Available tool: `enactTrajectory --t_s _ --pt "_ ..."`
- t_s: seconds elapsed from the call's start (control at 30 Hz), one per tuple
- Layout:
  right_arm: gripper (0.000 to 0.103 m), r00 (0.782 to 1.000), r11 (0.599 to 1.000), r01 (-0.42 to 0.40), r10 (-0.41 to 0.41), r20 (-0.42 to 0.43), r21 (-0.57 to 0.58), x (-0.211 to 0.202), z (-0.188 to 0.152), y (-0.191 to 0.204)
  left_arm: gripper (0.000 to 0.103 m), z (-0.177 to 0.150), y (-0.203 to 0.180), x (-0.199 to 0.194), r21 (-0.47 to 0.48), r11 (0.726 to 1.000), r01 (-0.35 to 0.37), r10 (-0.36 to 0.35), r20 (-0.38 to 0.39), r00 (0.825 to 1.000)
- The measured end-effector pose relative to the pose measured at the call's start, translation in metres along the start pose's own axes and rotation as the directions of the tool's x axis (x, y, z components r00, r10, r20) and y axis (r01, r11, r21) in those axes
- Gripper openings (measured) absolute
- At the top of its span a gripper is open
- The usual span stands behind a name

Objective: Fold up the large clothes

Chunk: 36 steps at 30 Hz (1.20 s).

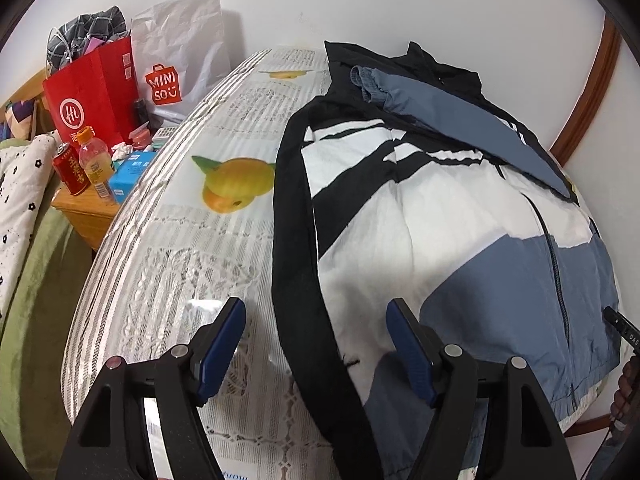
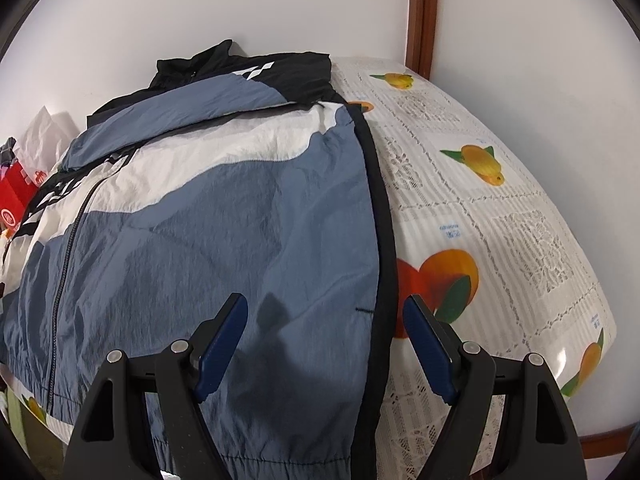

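Jacket (image 1: 460, 216) lies flat on the desk (image 1: 180, 240), zip up, sleeves folded in. Left gripper (image 1: 316, 344): jaws wide apart over jacket's black side edge, empty, no contact seen. Right gripper (image 2: 325, 344): jaws wide apart above jacket's other black edge, nothing clamped.

Both views are evenly and fairly brightly lit by soft indoor light from above, with a cool cast. The glossy tablecloth (image 1: 192, 264) shows pale glare patches. A gripper-shaped shadow falls on the jacket (image 2: 240, 240) in the right wrist view. Straight lines bow strongly toward the edges, the corners go black, and the centre stays sharp.
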State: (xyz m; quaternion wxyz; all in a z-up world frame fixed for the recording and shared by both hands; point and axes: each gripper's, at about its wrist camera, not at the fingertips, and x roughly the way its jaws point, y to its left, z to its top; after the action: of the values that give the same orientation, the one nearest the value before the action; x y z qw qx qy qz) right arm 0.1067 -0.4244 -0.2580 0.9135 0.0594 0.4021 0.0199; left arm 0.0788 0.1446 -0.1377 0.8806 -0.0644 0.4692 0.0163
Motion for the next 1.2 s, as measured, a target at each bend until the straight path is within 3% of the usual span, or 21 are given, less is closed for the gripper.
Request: enactTrajectory --t_s 0.3,0.4,0.5,0.53,0.63,0.67,0.73,0.97,1.2 --pt "0.079 1.0 1.0 0.007 -0.007 0.005 -0.002 0.009 -0.006 0.002 0.069 -0.007 -0.012 0.004 0.046 0.996 -0.077 0.076 0.022 0.997" --pt "0.078 1.0 1.0 0.021 -0.021 0.012 -0.005 0.011 -0.002 0.005 0.05 -0.005 -0.02 0.006 0.067 0.992 -0.103 0.1 0.033 0.994" --pt "0.062 0.999 1.0 0.026 -0.026 0.027 -0.008 0.013 0.002 0.009 0.029 -0.005 -0.026 0.007 0.079 0.991 -0.107 0.104 0.032 0.994" --pt "0.052 0.999 1.0 0.023 -0.023 0.031 -0.01 0.013 0.003 0.011 0.018 -0.004 -0.029 0.007 0.088 0.99 -0.111 0.108 0.032 0.994" --pt "0.017 0.999 1.0 0.006 -0.005 0.033 -0.025 0.013 0.006 0.016 0.008 -0.004 -0.032 0.004 0.102 0.989 -0.107 0.105 0.022 0.994" --pt "0.011 1.0 0.999 -0.011 0.012 0.028 -0.035 0.012 0.006 0.018 0.008 -0.004 -0.033 0.002 0.104 0.989 -0.106 0.104 0.022 0.994" --pt "0.008 0.999 0.999 -0.002 0.004 0.032 -0.047 0.008 0.006 0.021 0.006 -0.003 -0.032 -0.007 0.104 0.99 -0.097 0.094 0.032 0.995" --pt "0.006 0.992 0.997 -0.065 0.068 0.109 -0.031 -0.038 0.004 0.009 0.005 0.004 -0.029 -0.058 0.09 0.996 -0.02 0.009 0.119 0.993" --pt "0.005 0.971 0.994 -0.08 0.095 0.22 -0.076 -0.09 0.012 0.012 0.005 0.022 -0.031 -0.103 0.082 0.995 0.053 -0.072 0.238 0.969"
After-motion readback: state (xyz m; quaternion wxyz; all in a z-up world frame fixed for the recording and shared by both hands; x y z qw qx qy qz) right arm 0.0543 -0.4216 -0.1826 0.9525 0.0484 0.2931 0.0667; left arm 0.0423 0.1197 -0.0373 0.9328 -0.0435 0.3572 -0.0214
